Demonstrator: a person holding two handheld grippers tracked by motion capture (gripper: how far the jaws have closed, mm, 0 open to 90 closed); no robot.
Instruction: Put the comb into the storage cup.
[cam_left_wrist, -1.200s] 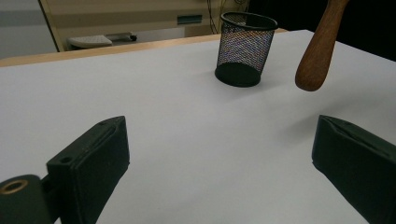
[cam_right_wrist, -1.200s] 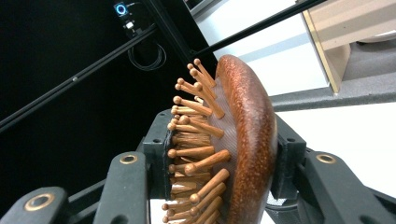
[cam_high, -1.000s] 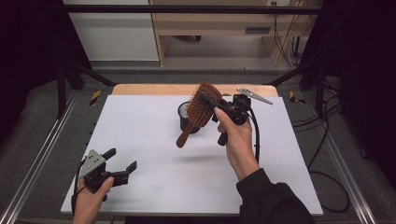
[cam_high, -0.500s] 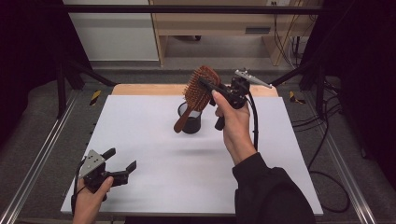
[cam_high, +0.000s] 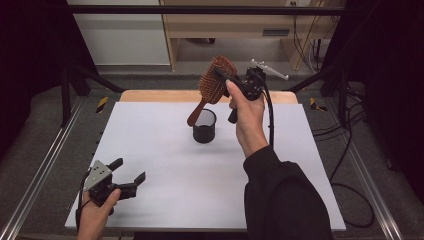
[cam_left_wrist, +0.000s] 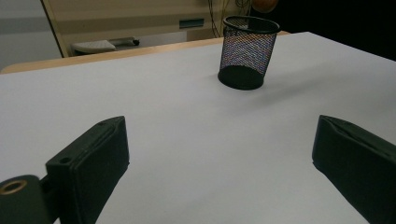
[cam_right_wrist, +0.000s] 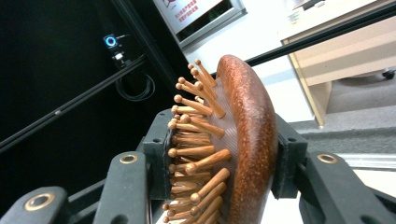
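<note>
Hairbrush (cam_high: 216, 80) clamped by its head in my right gripper (cam_high: 231, 82), handle hanging above mesh cup (cam_high: 204, 126) mid-worktop, not yet inserted; left gripper (cam_high: 131, 171) idles with jaws apart near the front-left corner.

— How's the light?
— Even, from above; my white table (cam_high: 165, 150) is bright, its surroundings black.
— Shadows?
— Soft one beside the cup (cam_left_wrist: 246, 51).
— Focus?
— My brush (cam_right_wrist: 233, 140) is sharp, background soft.
</note>
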